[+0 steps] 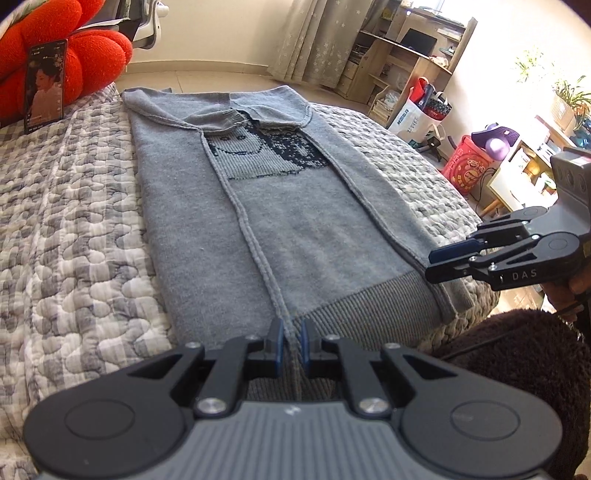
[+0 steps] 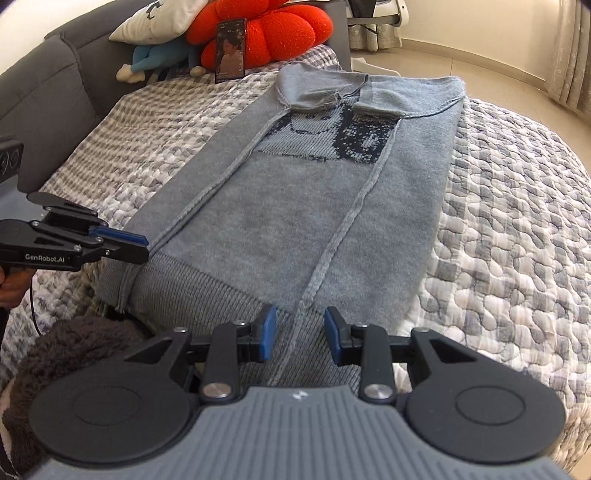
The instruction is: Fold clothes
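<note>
A grey knit sweater (image 1: 295, 221) (image 2: 295, 206) lies flat on the quilted bedspread (image 1: 74, 221) (image 2: 517, 221). Both its sides are folded in toward the middle, and a dark knitted picture shows at the chest. My left gripper (image 1: 292, 332) hovers over the ribbed hem, shut, with a raised seam showing below the narrow gap. In the right wrist view the left gripper (image 2: 146, 249) hangs off the hem's left corner and holds no cloth. My right gripper (image 2: 300, 321) is open above the hem, its blue pads apart over a seam. The left wrist view shows the right gripper (image 1: 430, 266) at the sweater's right edge, empty.
A red cushion (image 2: 280, 33) with a phone (image 2: 231, 50) propped against it, a blue plush toy (image 2: 162, 59) and a white pillow (image 2: 159, 18) sit by the grey headboard (image 2: 48, 74). Dark brown fleece (image 1: 517, 369) lies at the bed's near edge. A red bucket (image 1: 469, 166) and shelves stand beyond the bed.
</note>
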`<state>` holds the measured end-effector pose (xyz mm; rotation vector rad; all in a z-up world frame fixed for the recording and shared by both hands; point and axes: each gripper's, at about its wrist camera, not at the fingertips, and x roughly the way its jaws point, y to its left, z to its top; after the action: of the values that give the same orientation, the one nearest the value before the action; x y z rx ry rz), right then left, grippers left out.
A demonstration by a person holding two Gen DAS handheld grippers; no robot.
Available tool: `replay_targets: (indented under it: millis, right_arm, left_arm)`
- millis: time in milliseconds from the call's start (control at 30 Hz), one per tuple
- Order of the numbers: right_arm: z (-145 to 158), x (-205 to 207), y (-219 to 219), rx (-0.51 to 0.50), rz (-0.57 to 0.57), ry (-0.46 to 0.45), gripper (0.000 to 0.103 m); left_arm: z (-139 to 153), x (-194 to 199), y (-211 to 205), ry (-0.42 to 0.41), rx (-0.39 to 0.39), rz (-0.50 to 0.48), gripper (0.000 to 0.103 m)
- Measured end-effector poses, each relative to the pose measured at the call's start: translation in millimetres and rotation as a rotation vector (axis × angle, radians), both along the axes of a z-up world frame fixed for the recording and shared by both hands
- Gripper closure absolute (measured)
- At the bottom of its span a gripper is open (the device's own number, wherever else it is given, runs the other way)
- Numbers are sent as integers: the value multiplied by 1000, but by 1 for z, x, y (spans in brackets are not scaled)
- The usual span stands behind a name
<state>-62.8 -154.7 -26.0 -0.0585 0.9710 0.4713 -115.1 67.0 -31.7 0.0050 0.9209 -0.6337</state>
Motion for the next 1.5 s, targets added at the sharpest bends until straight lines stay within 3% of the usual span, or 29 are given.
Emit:
replay_targets:
  millis: [367,433,500,667,833,967,1133,1433,1500]
  right_arm:
    - [-4,-13,6,-4,49,31,69]
    - [-6,-12,6,-3,45,34,73]
    - [-9,-12,5,-9,37,34,89]
    - [-5,-13,-2,14,23,27,97]
    - [1,-10,-4,61,11,40,96]
    - [6,-4,-5,135,-2,42,87]
    - [10,15,7,257,23,61,87]
    - [-6,71,47,395,66,135,86]
    - [-8,80,52,408,62,139,77]
  left_arm:
    - [-5,-11,-2,35,65,13,95]
    - [-6,-9,-3,34,67,27,100]
    - [-2,-11,-3,20,53,29,101]
    - [17,-15,-4,-21,-29,6,101]
    - [14,-6,-19,7,-27,-46,101]
    - [-6,3,-24,61,10,-52,101]
    - [4,1,-8,16,-82,-71,96]
    - [4,13,14,-57,-129,-24,96]
    - [0,16,16,-61,-130,-24,96]
